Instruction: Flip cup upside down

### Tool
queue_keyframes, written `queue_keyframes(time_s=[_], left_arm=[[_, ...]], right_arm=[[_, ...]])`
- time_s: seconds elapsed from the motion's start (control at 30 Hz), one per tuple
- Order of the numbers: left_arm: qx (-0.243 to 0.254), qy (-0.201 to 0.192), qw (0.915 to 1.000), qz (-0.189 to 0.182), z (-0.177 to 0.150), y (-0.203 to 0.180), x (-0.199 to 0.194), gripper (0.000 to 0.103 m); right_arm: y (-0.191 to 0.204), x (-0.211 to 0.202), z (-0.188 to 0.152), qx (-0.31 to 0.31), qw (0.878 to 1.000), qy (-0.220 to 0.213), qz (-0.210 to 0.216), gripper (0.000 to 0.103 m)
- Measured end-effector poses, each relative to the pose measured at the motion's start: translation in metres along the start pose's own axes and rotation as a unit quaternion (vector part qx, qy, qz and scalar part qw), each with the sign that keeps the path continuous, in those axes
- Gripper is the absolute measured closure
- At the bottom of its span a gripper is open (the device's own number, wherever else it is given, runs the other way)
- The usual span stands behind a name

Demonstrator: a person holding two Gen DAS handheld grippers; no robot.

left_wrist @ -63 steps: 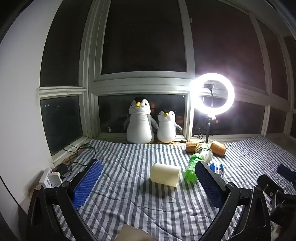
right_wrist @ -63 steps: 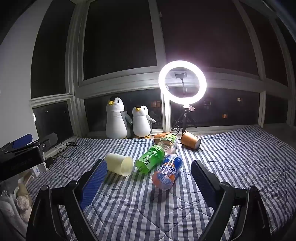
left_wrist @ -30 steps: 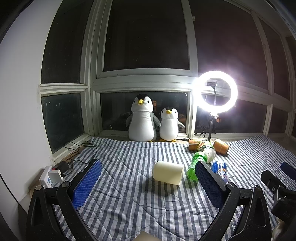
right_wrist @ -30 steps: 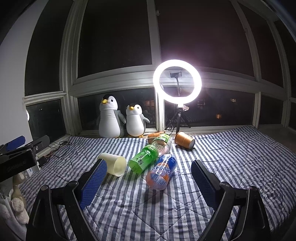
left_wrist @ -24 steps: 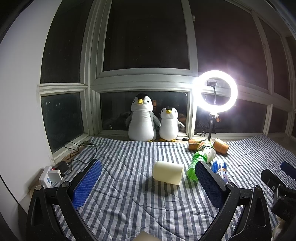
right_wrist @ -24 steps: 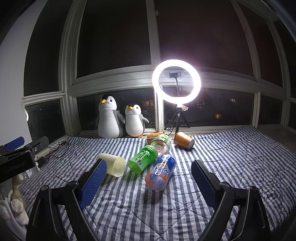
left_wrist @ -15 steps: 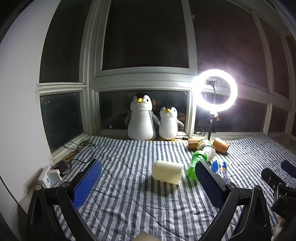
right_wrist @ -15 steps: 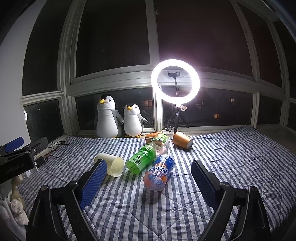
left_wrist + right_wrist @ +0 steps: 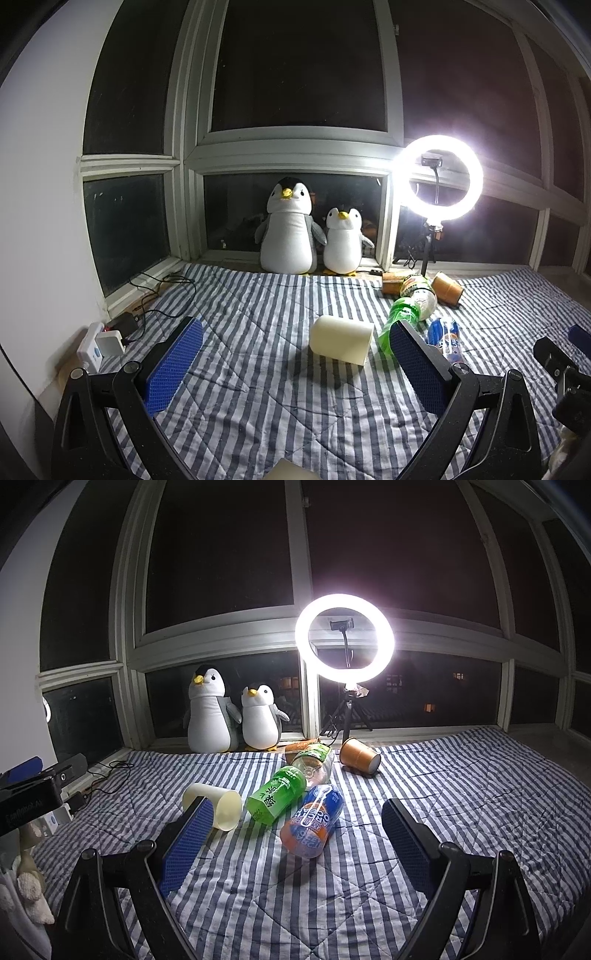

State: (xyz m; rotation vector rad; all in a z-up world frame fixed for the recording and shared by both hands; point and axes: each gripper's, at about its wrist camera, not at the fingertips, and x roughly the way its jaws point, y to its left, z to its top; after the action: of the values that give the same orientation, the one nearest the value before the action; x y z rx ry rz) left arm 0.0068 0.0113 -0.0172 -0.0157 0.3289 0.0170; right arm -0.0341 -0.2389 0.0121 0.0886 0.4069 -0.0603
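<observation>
Two tools spread wide, empty, left tool [image 9: 295,354] facing cup [image 9: 340,345] lying sideways ahead.

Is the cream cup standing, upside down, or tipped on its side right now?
Tipped on its side. The cup lies on the striped blanket with its open mouth facing sideways toward the green bottle.

Green bottle [image 9: 277,794]: label bears large white Chinese characters, not legible enough to transcribe. Blue-and-orange bottle [image 9: 313,820]: white block lettering, seen upside down, cannot be made out. Black device [image 9: 31,800] at left edge: faint mirrored lettering, unreadable.
</observation>
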Motion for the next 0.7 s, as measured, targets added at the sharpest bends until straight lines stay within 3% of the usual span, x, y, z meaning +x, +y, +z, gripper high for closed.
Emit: queue_keyframes(time_s=[0.7], left_arm=[[-0.009, 0.02, 0.9998, 0.003, 0.004, -0.004, 0.016, 0.001]], right_arm=[[-0.004, 0.001, -0.002, 0.008, 1.0, 0.002, 0.001, 0.013]])
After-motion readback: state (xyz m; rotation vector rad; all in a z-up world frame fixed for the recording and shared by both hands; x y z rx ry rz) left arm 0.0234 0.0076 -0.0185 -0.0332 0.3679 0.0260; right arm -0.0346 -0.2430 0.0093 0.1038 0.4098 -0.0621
